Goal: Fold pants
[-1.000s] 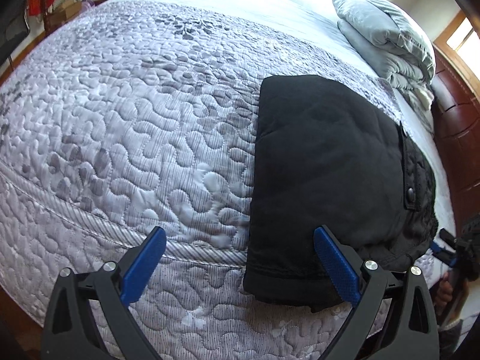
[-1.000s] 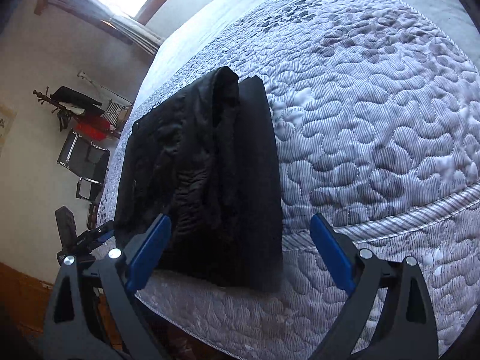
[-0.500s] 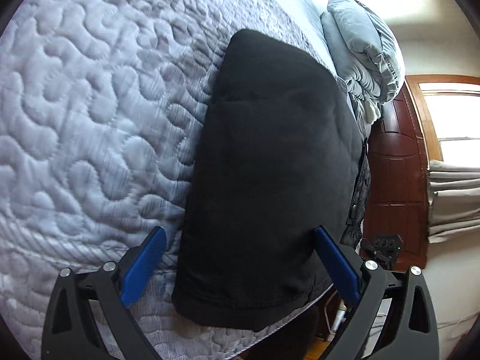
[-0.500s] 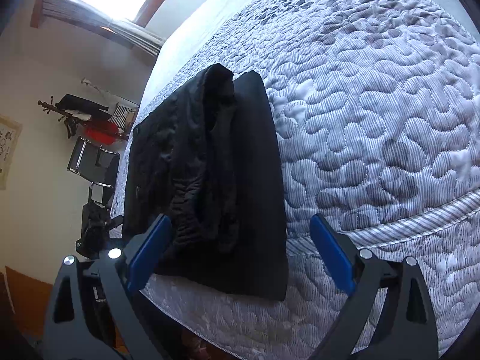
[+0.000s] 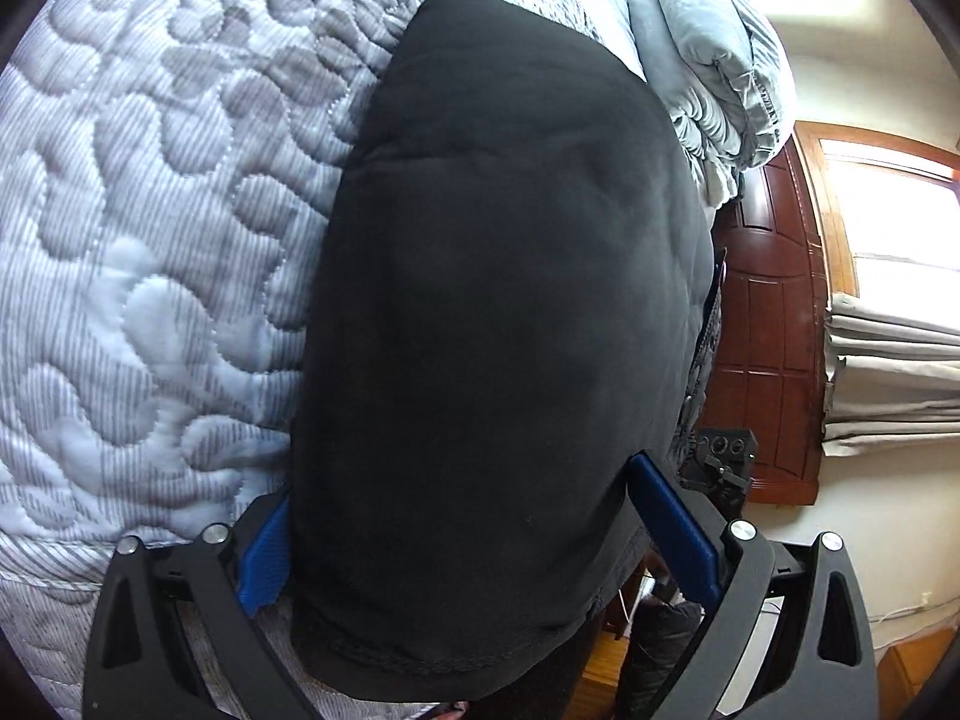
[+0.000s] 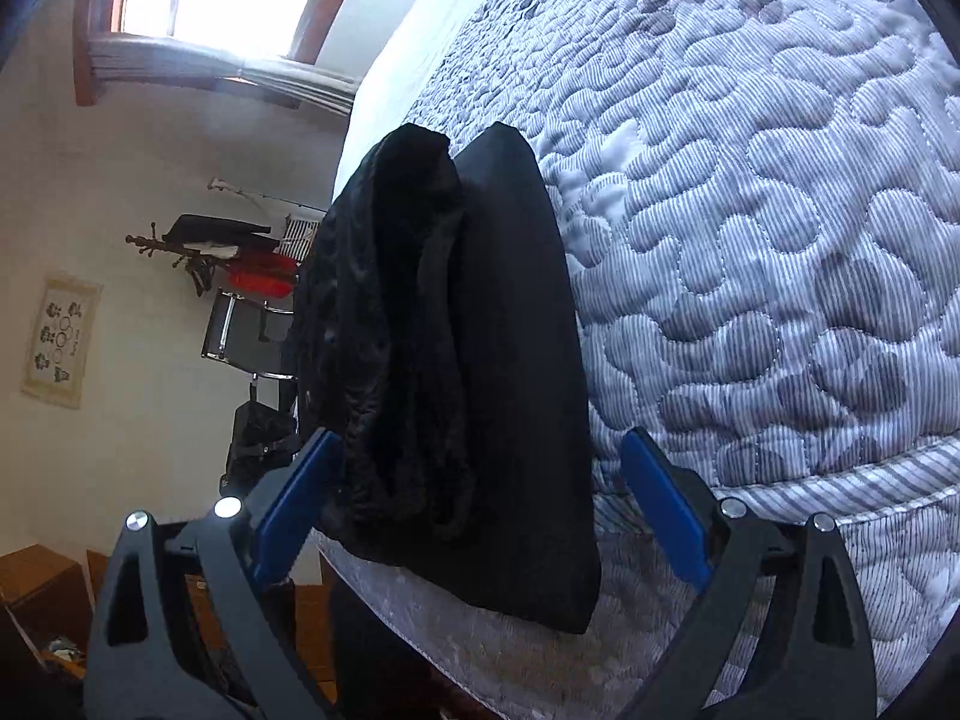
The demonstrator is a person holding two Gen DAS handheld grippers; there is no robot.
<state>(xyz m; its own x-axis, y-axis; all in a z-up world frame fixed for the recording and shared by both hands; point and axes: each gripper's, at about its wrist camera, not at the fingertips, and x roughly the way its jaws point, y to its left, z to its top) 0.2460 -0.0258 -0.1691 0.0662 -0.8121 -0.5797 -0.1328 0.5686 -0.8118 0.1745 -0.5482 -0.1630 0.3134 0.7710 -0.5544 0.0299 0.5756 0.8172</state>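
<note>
The black pants (image 5: 510, 300) lie folded into a thick bundle on the grey quilted bed (image 5: 150, 240), near its edge. My left gripper (image 5: 480, 534) is open and its blue fingers (image 5: 675, 531) stand on either side of the bundle's near end, which fills the gap. In the right wrist view the same pants (image 6: 480, 360) show a smooth folded side and a wrinkled waist side. My right gripper (image 6: 474, 510) is open and straddles the bundle's other end at the bed edge.
A stack of pale folded bedding (image 5: 714, 60) lies beyond the pants. A dark wooden headboard (image 5: 768, 330) and window stand to the right. The right wrist view shows a chair (image 6: 246, 336), a coat rack (image 6: 204, 246) and wooden floor beside the bed.
Both grippers have moved in close to the pants. The left one swung round and now straddles the bundle's end. The right one came nearer and straddles the other end. Both stayed open.
</note>
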